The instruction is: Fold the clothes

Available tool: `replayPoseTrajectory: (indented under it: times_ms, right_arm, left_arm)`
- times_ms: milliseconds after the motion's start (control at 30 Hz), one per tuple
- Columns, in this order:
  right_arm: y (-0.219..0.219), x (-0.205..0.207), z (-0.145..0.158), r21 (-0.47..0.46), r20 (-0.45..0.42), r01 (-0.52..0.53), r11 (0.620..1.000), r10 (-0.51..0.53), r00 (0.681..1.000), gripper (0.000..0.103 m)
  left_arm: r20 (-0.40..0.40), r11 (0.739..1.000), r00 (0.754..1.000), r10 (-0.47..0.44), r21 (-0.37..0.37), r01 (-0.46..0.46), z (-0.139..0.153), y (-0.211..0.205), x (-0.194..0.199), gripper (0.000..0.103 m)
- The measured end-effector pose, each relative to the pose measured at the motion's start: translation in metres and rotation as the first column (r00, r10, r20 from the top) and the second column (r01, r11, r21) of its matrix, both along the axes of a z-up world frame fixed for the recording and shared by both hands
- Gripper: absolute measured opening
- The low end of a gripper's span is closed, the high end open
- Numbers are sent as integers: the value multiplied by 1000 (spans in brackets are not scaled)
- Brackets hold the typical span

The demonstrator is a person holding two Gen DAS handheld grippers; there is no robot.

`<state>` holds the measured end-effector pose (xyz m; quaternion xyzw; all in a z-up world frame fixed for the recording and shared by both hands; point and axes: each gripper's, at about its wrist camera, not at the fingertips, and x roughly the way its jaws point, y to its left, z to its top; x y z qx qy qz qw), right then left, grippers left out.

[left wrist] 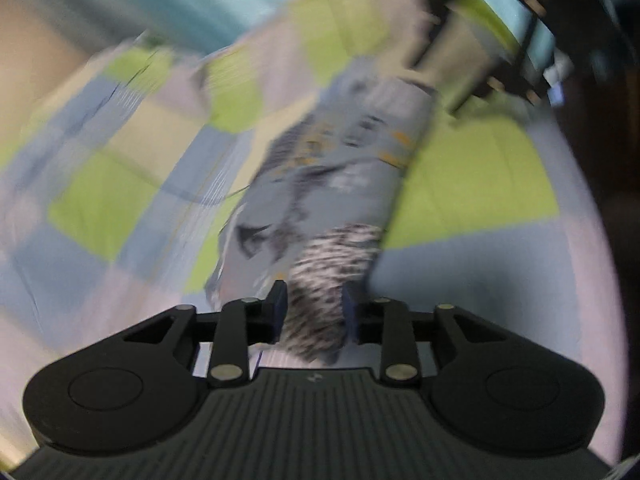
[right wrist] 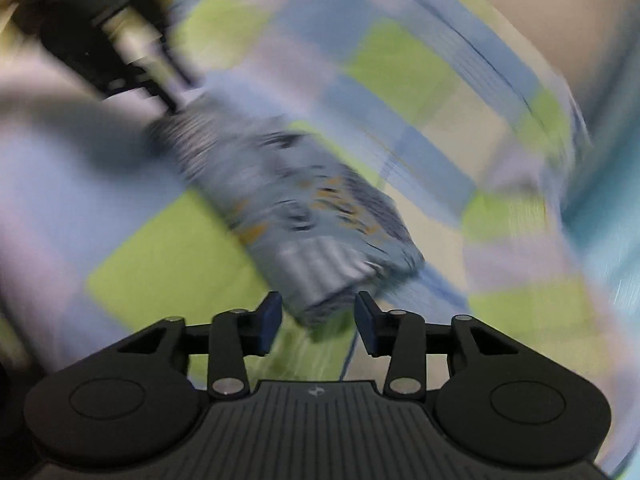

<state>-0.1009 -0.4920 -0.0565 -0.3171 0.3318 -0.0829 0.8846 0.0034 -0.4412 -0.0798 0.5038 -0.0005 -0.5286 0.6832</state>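
The left gripper (left wrist: 314,312) is clamped on the striped end of a grey-blue garment (left wrist: 332,168). The right gripper (right wrist: 318,318) stands apart, the garment's other end just ahead. Blur smears its print and the checked bedsheet (left wrist: 472,184) beneath.

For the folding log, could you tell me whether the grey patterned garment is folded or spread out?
Folded: the grey patterned garment forms a narrow, layered bundle on the checked bedsheet. Blur hides how neatly.
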Motion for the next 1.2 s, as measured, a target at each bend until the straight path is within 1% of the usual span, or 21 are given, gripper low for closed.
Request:
replayPoseTrajectory:
  times_ms: [33,100,167,200,267,300,333,400,467,533,600,633,667,733,767,867,967,1000,1033,1067,1200]
  right_arm:
    - [10,2,-8,-78,-16,-26,997,25,1000,41]
    - [21,7,-23,-155,-46,-69,985,62,997,41]
    - [25,14,-36,-228,-65,-108,968,96,993,41]
    - [27,17,-40,-258,-66,-115,959,101,993,41]
    - [29,24,-46,-313,-62,-119,942,105,993,33]
    - [25,27,-47,-308,-65,-107,945,91,994,18]
    - [19,30,-47,-293,-69,-89,952,72,995,15]
    - [4,31,-46,-268,-61,-56,962,41,997,14]
    - [-13,25,-47,-267,-59,-19,963,3,998,14]
    - [-28,16,-51,-260,-61,52,964,-70,996,0]
    - [-42,6,-52,-242,-56,117,963,-134,989,0]
    - [-41,0,-50,-242,-46,116,963,-131,990,2]
    - [-39,-7,-47,-249,-36,107,963,-120,992,9]
    - [-22,-19,-43,-267,-7,45,963,-48,999,47]
    - [-13,-20,-42,-273,-2,9,962,-10,1000,50]
    - [12,-9,-46,-302,-19,-87,949,85,996,49]
    - [20,10,-53,-339,-33,-131,932,127,991,46]
    - [22,18,-56,-352,-37,-140,925,136,990,35]
    - [18,22,-55,-336,-45,-135,932,127,991,17]
    - [11,25,-53,-309,-54,-124,943,112,992,12]
    - [-13,17,-50,-282,-75,-82,956,64,995,11]
  left_arm:
    - [54,1000,998,-13,18,12,-10,-4,-8,32]
    - [109,1000,994,11,1,-11,-24,-9,-13,32]
    - [113,998,992,61,-38,-57,-32,-13,-12,22]
    - [109,995,990,94,-51,-89,-37,-16,-11,10]
    - [125,994,987,97,-56,-91,-42,-14,-10,7]
    - [134,995,987,92,-57,-85,-41,-12,-8,8]
    - [143,995,986,86,-57,-79,-41,-10,-7,8]
    - [101,993,990,102,-73,-95,-40,-2,0,8]
    - [113,992,987,112,-78,-104,-42,0,0,7]
    - [109,990,987,122,-82,-113,-41,3,0,7]
    - [120,990,986,116,-92,-105,-40,5,-5,9]
    - [138,991,985,106,-98,-93,-40,6,-8,12]
    - [156,991,983,97,-103,-82,-40,7,-12,13]
    - [191,992,978,79,-113,-58,-40,8,-19,14]
    - [212,993,975,67,-114,-43,-41,5,-21,15]
    - [223,996,974,45,-83,-27,-48,-2,-22,15]
    - [170,994,983,72,-94,-57,-46,-2,-11,8]
    - [147,993,986,84,-98,-70,-45,-1,-6,7]
    - [123,991,988,96,-101,-83,-44,-1,-1,7]
    - [122,991,988,95,-100,-83,-43,0,-2,7]
    - [128,993,988,88,-93,-77,-43,2,-3,7]
